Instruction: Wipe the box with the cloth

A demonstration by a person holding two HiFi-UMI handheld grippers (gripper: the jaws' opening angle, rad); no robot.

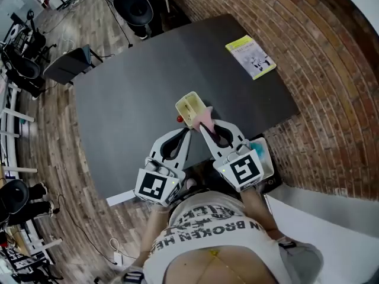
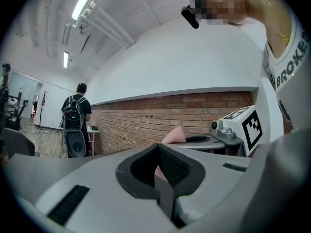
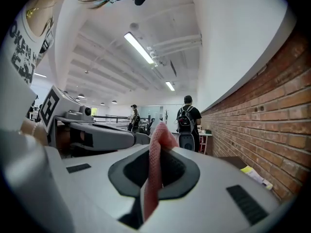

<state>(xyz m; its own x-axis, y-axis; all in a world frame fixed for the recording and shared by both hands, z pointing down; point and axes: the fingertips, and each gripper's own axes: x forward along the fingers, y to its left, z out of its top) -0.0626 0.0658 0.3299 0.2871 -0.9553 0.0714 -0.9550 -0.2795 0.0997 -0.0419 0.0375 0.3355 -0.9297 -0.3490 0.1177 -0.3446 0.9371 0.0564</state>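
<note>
A pale yellow open box (image 1: 190, 107) lies on the dark table (image 1: 130, 99), just ahead of both gripper tips. My right gripper (image 1: 205, 126) is shut on a pink cloth (image 1: 204, 118) whose free end reaches the box's near edge. Seen from the right gripper view, the cloth (image 3: 156, 152) stands up between the shut jaws of that gripper (image 3: 154, 144). The left gripper (image 1: 188, 131) sits close beside it on the left, shut with nothing in it. In the left gripper view, the jaws (image 2: 157, 149) meet and the pink cloth (image 2: 173, 135) shows beyond them.
A small red thing (image 1: 179, 119) lies by the box. A yellow-green book (image 1: 250, 56) rests at the table's far right, near the brick wall (image 1: 284, 34). A teal thing (image 1: 259, 147) sits by my right hand. Office chairs (image 1: 134, 6) stand beyond the table, and a person with a backpack (image 2: 77, 114) stands further off.
</note>
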